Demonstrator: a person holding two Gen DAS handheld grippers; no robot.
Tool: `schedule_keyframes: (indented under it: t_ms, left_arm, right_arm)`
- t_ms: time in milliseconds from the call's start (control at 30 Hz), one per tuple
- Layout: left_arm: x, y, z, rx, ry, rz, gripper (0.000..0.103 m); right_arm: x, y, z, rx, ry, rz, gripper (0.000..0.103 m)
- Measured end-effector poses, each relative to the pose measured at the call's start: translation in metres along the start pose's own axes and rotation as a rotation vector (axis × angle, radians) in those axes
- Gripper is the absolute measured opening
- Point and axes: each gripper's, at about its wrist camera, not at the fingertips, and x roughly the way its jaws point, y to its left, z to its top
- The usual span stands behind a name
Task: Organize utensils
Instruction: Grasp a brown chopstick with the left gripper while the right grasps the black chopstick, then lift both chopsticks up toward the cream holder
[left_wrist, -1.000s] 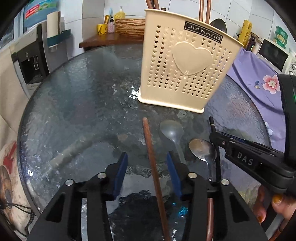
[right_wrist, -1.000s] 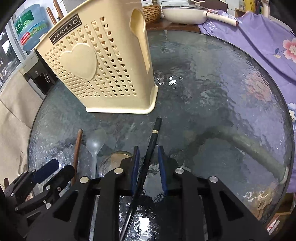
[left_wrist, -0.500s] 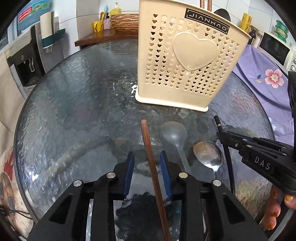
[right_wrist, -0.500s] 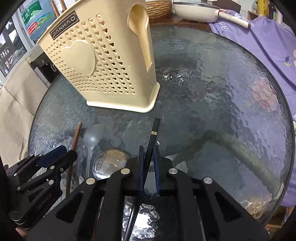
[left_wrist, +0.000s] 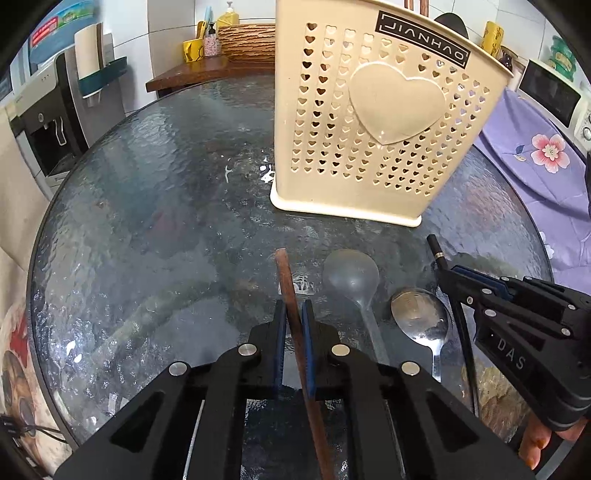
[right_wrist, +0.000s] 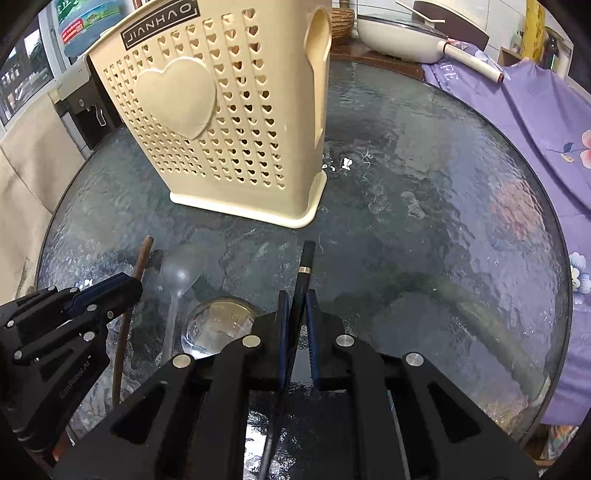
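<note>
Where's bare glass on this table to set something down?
Free: left of the brown chopstick out to the table rim, and right of the black chopstick. Crowded: the front strip below the holder, with clear spoon, metal spoon and both grippers.

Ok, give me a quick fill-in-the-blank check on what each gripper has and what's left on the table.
1. The left gripper has its fingers shut on the ____ chopstick.
2. The right gripper grips the ____ chopstick with the gold band.
3. Between the two chopsticks lie ____ spoons, one clear plastic, one metal.
4. The cream holder stands ____ on the glass table.

Missing: brown; black; two; upright
</note>
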Motion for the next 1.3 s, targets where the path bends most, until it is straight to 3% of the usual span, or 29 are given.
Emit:
schedule_keyframes:
  t_ms: [333,467,867,1300]
  left_arm:
    - [0.000,0.008,0.003,-0.028,-0.018,-0.029,0.007]
    - [-0.017,0.011,0.008,-0.031,-0.068,-0.047,0.007]
    - [-0.086,0.012,0.028,-0.029,-0.232,-0.154,0.007]
    - [-0.144,0.010,0.039,0.000,-0.352,-0.242,0.007]
  right_arm:
    - [-0.005,-0.023,-0.006,0.060,-0.055,0.072,0.008]
    - [-0.016,-0.032,-0.002,0.083,-0.102,0.112,0.008]
    - [-0.106,-0.048,0.015,0.080,-0.358,0.343,0.008]
    - [-0.178,-0.039,0.018,-0.002,-0.494,0.426,0.008]
